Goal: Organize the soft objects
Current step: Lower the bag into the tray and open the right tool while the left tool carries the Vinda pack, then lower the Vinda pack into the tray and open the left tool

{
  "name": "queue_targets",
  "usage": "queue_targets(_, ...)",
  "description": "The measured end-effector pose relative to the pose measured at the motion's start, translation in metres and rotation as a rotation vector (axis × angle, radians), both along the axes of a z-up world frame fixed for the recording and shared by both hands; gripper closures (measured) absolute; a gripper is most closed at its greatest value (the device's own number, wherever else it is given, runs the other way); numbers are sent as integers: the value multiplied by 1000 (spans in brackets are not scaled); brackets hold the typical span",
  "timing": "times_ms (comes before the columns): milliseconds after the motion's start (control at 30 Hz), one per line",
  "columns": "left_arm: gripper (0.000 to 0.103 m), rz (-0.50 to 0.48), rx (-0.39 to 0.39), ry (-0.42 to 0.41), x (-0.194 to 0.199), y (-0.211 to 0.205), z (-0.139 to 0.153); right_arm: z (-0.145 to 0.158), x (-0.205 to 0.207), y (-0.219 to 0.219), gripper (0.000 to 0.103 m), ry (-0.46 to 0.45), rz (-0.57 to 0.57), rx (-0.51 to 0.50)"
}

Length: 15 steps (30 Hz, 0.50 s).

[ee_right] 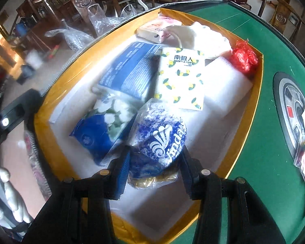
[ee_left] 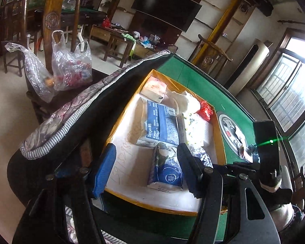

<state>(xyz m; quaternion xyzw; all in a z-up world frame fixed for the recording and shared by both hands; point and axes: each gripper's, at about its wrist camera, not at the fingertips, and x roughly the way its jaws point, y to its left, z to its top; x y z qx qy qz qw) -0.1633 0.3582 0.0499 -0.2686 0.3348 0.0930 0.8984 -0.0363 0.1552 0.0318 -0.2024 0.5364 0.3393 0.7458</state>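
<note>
A yellow-rimmed box lined with white foam stands on the green table; it also shows in the left wrist view. In it lie soft packs: a dark blue Deeyeo pack, a lemon-print tissue pack, a blue wipes pack, a pink-white pack, a white pouch and a red plastic bundle. My right gripper is shut on a blue-and-white patterned bag just above the box's near end. My left gripper is open and empty over the box's near end.
A padded floral cover hangs along the table's left edge. The round panel in the table centre lies right of the box, with a small clear bag on it. Plastic bags sit on a low side table. Wooden chairs stand around.
</note>
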Motion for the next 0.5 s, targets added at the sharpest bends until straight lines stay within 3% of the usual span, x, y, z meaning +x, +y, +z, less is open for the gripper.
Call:
queue_targets(133,42,2,-8,-12,-2,1,2,-1,19,5,61,-36,-45,2)
queue_targets(233,42,1,-10,-20,-5,3,3,0,25,-1,58,22,-61,92)
queue_targets(333,42,9,-4,-30,-9,7,6,13,18,-13,50,51,-53,144)
queue_targets(500,42,43,-10,-49,-15,18,6,42,-5,-32,46,11,-39,218)
